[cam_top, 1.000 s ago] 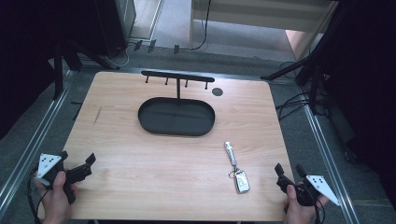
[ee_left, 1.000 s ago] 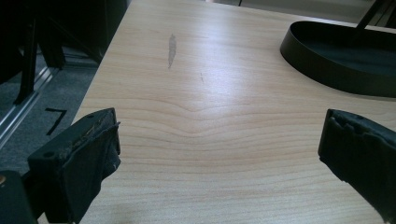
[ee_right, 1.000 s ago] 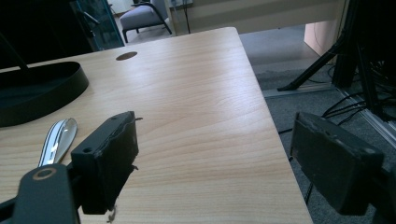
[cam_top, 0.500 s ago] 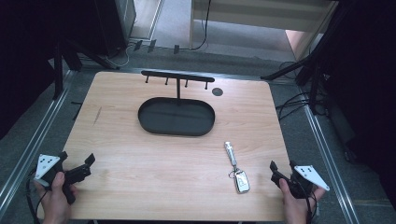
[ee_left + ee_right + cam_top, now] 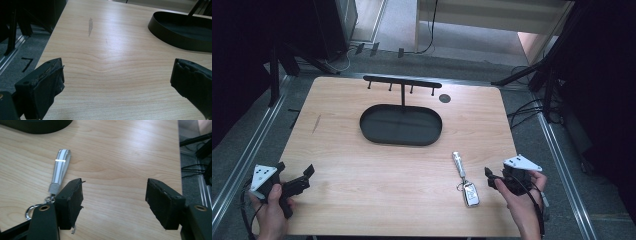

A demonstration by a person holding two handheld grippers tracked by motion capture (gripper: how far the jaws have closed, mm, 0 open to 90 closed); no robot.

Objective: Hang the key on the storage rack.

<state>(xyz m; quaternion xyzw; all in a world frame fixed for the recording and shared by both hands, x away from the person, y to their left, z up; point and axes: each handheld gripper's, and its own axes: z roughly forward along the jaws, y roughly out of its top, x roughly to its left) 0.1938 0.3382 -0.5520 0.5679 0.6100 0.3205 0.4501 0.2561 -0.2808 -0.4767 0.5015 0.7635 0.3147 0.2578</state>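
Note:
A silver key fob (image 5: pixel 471 193) with a grey strap (image 5: pixel 458 163) lies on the wooden table (image 5: pixel 362 200), right of the middle near the front. My right gripper (image 5: pixel 490 178) stands open just right of the fob, jaws pointing left toward it. In the right gripper view the strap (image 5: pixel 60 167) and its ring (image 5: pixel 30 210) lie beside the left jaw of the open gripper (image 5: pixel 114 192), and bare wood shows between the jaws. My left gripper (image 5: pixel 294 171) is open at the front left corner, and nothing sits between the jaws of this gripper (image 5: pixel 117 72).
A black oval tray (image 5: pixel 372 131) sits mid-table, with a black hook rack (image 5: pixel 402 81) rising behind it. The tray's rim (image 5: pixel 175 41) shows ahead of the left gripper. A dark round mark (image 5: pixel 444 98) lies at the back right. Metal rails and cables flank the table.
My right gripper has moved left, from the table's right edge toward the key fob. The left gripper has hardly shifted.

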